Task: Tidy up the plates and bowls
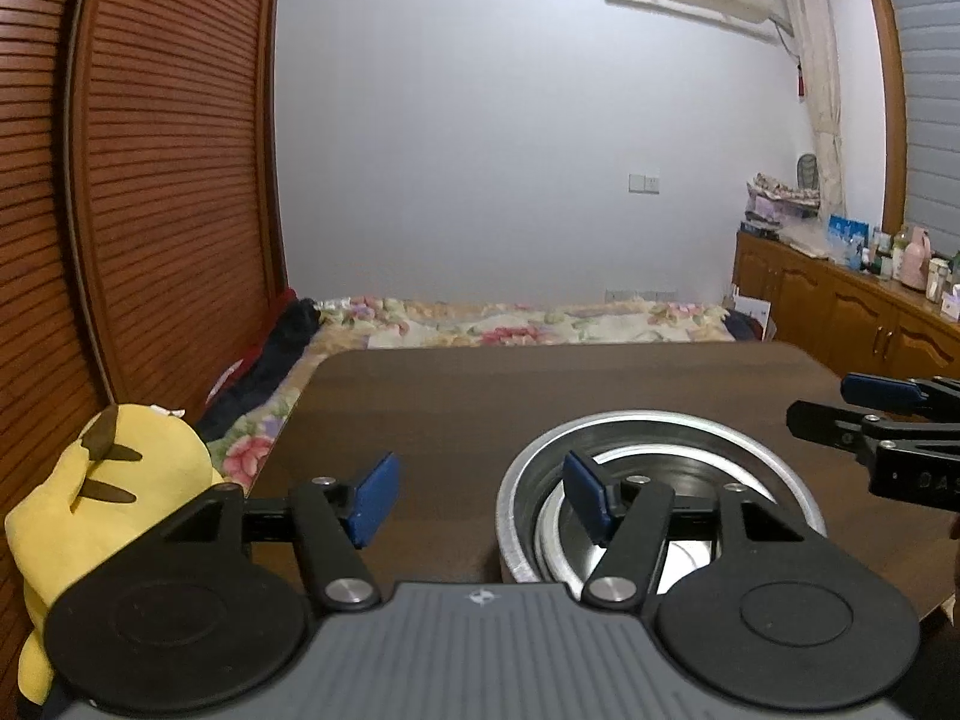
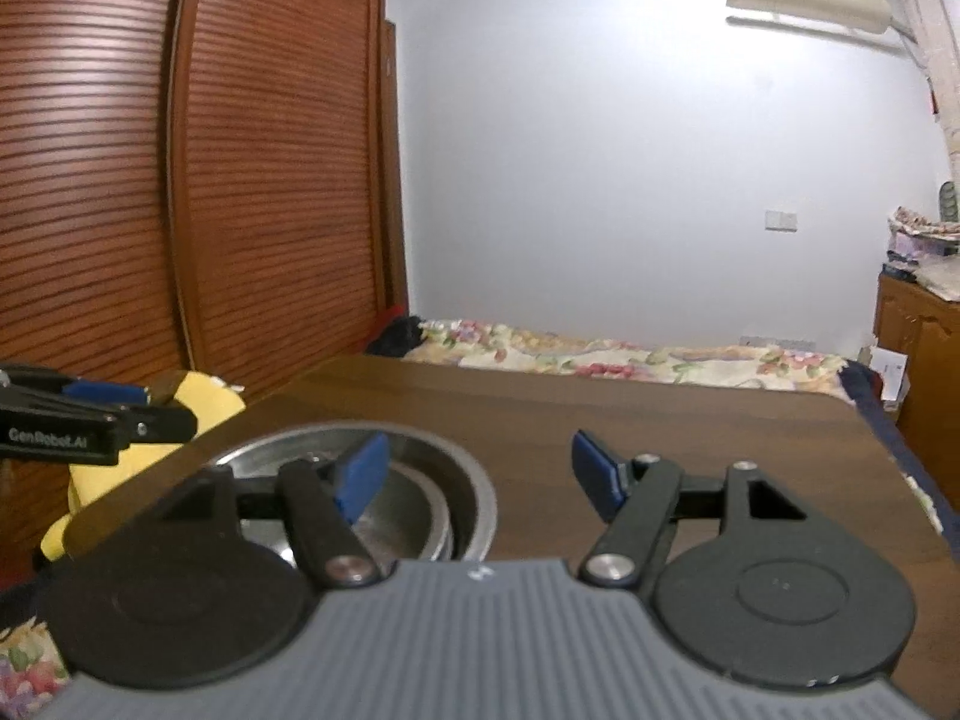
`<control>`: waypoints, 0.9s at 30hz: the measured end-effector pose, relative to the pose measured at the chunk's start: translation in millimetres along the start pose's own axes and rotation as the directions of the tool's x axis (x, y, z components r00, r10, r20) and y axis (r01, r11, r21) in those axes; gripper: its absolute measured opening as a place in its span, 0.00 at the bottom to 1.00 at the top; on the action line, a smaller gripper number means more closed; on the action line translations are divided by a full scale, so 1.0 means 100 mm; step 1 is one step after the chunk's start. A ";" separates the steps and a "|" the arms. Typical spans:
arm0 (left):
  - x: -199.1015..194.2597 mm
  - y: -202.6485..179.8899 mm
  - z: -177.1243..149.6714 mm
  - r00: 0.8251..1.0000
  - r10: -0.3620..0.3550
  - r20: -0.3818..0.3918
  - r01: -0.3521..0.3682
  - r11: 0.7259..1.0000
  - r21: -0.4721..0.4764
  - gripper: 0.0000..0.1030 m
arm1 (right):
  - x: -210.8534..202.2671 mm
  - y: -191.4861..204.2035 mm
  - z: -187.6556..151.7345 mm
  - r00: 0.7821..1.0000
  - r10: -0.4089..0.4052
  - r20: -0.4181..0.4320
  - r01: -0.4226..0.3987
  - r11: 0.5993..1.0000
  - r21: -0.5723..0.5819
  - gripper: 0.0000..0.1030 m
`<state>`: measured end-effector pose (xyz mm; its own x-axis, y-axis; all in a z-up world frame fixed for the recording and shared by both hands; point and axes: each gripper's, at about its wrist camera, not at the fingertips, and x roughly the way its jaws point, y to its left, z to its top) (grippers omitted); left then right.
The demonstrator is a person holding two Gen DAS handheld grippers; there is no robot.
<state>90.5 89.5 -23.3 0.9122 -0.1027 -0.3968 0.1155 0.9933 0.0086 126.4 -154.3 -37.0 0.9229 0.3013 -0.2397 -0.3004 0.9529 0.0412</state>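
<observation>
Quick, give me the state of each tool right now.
Left tool: open, holding nothing, above the stacked metal bowls.
Right tool: open, holding nothing.
</observation>
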 end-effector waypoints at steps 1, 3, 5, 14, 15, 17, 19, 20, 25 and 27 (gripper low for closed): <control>-0.04 -0.01 0.02 1.000 -0.002 0.006 0.002 1.000 -0.003 0.64 | -0.04 -0.01 0.02 1.000 -0.003 0.006 0.003 1.000 0.001 0.67; -0.12 -0.04 0.05 1.000 -0.004 0.018 0.004 1.000 -0.005 0.67 | -0.13 -0.03 0.06 1.000 -0.018 0.016 0.018 1.000 0.002 0.69; -0.19 -0.06 0.09 0.999 -0.007 0.031 0.007 1.000 -0.004 0.70 | -0.23 -0.06 0.09 0.999 -0.031 0.032 0.031 1.000 0.004 0.71; -0.44 -0.17 0.19 0.997 -0.014 0.074 0.015 1.000 -0.002 0.92 | -0.52 -0.15 0.19 0.995 -0.069 0.073 0.068 0.998 0.017 0.95; -0.46 -0.19 0.20 0.997 -0.011 0.080 0.011 1.000 -0.002 0.96 | -0.54 -0.16 0.19 0.995 -0.072 0.073 0.071 0.997 0.018 1.00; -0.52 -0.23 0.19 0.996 -0.009 0.090 0.010 1.000 -0.002 1.00 | -0.58 -0.17 0.19 0.994 -0.087 0.069 0.086 0.996 0.017 1.00; -0.54 -0.25 0.19 0.996 -0.009 0.094 0.009 1.000 -0.005 1.00 | -0.62 -0.18 0.19 0.993 -0.095 0.064 0.094 0.995 0.023 1.00; -0.55 -0.27 0.18 0.996 -0.010 0.094 0.010 1.000 -0.002 1.00 | -0.65 -0.19 0.18 0.993 -0.102 0.060 0.100 0.995 0.028 1.00; -0.58 -0.40 0.11 0.998 -0.006 0.070 0.006 1.000 0.001 1.00 | -0.76 -0.22 0.14 0.990 -0.134 0.048 0.132 0.990 0.042 1.00; -0.56 -0.44 0.09 0.998 -0.026 0.052 0.026 1.000 0.001 1.00 | -0.80 -0.22 0.12 0.987 -0.155 0.044 0.153 0.987 0.038 1.00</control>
<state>37.9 51.2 6.5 0.9282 -0.1308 -0.3482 0.1393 0.9902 -0.0006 61.9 -198.9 -6.7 0.9680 0.1514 -0.2003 -0.1461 0.9884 0.0408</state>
